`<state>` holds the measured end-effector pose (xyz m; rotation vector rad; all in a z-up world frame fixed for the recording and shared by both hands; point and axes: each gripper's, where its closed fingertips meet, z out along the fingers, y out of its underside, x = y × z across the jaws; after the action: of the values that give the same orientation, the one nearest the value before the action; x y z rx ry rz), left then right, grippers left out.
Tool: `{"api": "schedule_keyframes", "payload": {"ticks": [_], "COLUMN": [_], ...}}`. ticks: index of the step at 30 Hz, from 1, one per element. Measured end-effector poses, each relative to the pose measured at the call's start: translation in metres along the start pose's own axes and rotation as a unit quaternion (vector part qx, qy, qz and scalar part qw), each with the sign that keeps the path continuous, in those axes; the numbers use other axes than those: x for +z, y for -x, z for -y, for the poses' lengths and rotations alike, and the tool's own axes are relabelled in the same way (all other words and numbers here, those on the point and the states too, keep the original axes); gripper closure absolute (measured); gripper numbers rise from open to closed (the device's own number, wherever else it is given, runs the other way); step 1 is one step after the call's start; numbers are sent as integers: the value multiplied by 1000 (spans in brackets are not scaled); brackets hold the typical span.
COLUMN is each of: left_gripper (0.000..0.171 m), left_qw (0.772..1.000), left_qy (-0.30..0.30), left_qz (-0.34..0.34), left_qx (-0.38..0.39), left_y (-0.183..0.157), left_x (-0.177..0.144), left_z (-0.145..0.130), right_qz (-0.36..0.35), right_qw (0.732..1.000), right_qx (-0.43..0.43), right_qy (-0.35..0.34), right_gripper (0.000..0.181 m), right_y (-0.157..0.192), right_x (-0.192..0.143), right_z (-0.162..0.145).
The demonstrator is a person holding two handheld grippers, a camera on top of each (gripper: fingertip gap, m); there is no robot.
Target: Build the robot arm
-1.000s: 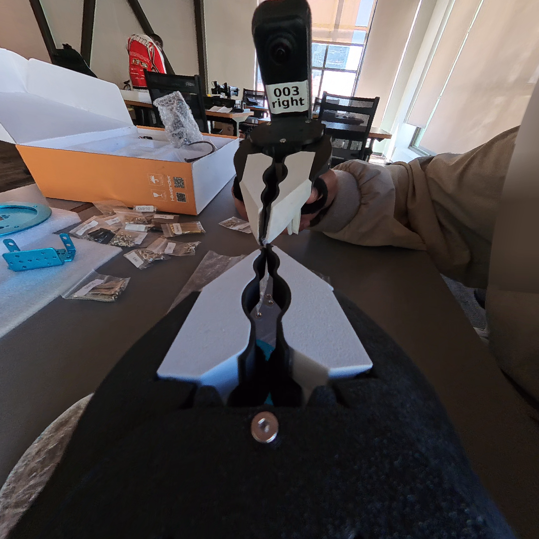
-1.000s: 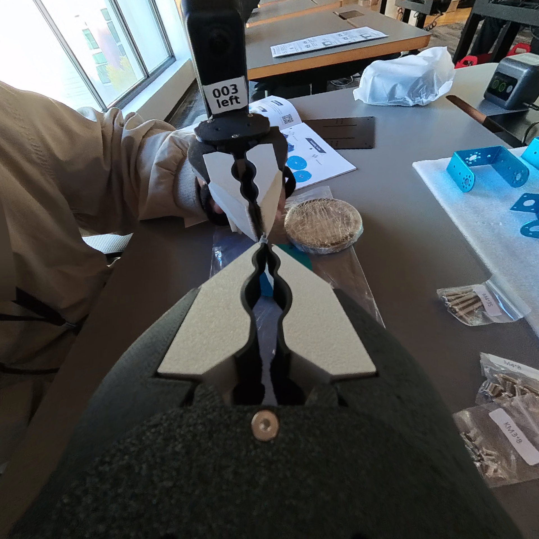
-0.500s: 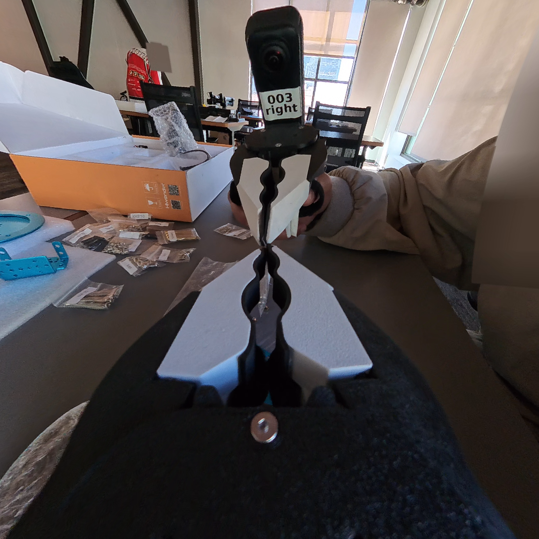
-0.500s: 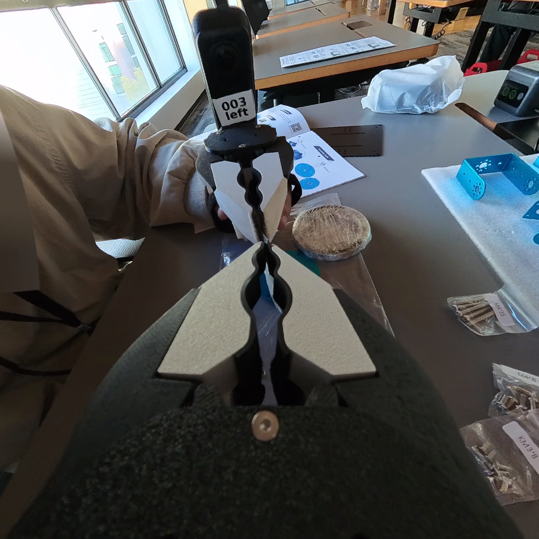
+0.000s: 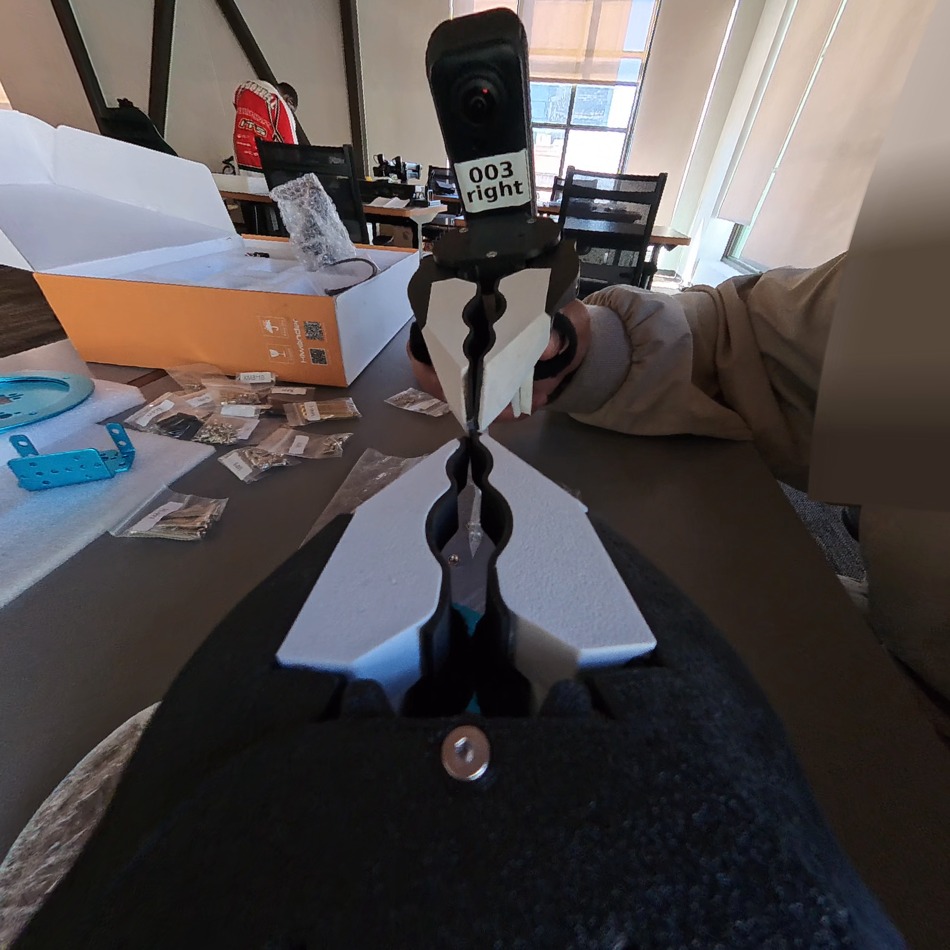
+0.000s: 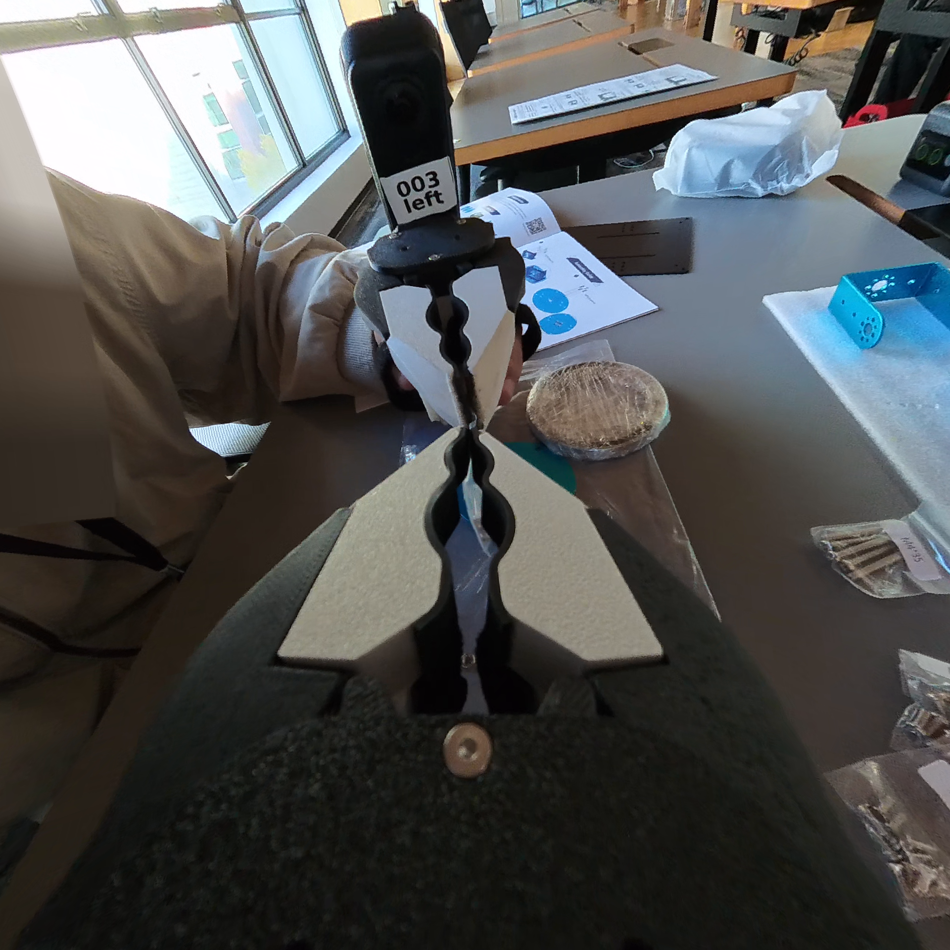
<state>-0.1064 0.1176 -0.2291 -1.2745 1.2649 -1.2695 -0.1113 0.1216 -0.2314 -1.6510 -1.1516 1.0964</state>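
- Over the last second the two grippers stay tip to tip. In the right wrist view the disc and booklet have slid slightly right and down.
- Left wrist view, far left: a teal ring [image 5: 36, 401] and a blue bracket [image 5: 72, 462] lie on a white foam sheet [image 5: 61, 519].
- Right of the foam, small screw packets [image 5: 241, 421] are scattered over the dark table [image 5: 668, 514], one packet [image 5: 172, 518] nearer the camera.
- Behind them stands an open orange box [image 5: 195, 329] with a bubble-wrapped item [image 5: 311, 226] upright inside.
- Centre: the left gripper [image 5: 470, 442] has its fingers pressed together on a clear bag [image 5: 473, 514]; film and a small screw [image 5: 452, 559] show in the wavy gap.
- The right gripper [image 5: 473, 426] faces it, tips touching, its fingers also closed on the bag's edge.
- Right: a beige sleeve [image 5: 719, 349] rests on the table behind that gripper.
- Right wrist view, left: the other sleeve [image 6: 205, 318] runs to the left gripper [image 6: 465, 421].
- Centre: the right gripper [image 6: 469, 437] pinches the bag [image 6: 475, 514], which trails onto the table with a teal part [image 6: 545, 468] showing through it.
- Just right of the tips lies a wrapped disc [image 6: 599, 411], touching the bag.
- Behind the disc an open booklet [image 6: 576, 298] lies beside a black plate [image 6: 637, 247].
- Far back, a white wrapped bundle [image 6: 750, 149].
- Far right: a second blue bracket [image 6: 884, 303] on foam [image 6: 874, 390], with more screw packets [image 6: 874, 560] below it.
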Motion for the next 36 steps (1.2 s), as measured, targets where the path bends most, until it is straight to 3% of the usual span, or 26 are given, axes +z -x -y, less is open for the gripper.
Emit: {"api": "schedule_keyframes", "payload": {"ticks": [20, 29, 33, 36], "left_gripper": [171, 171, 163, 156], "left_qw": [1000, 999, 995, 979], "left_qy": [0, -17, -7, 10], "left_qz": [4, 41, 68, 100], "left_qx": [9, -5, -78, -179], "left_y": [1, 21, 35, 45], "left_x": [1, -9, -10, -8], "left_z": [-2, 10, 6, -4], "right_qz": [-23, -41, -120, -263], "right_qw": [1000, 999, 987, 942], "right_qx": [-14, -28, -106, -208], "right_qy": [10, 13, 14, 29], "right_gripper": [181, 181, 181, 181], "right_y": [-3, -11, -23, -42], "right_x": [2, -5, -7, -10], "right_z": [-1, 0, 1, 2]}}
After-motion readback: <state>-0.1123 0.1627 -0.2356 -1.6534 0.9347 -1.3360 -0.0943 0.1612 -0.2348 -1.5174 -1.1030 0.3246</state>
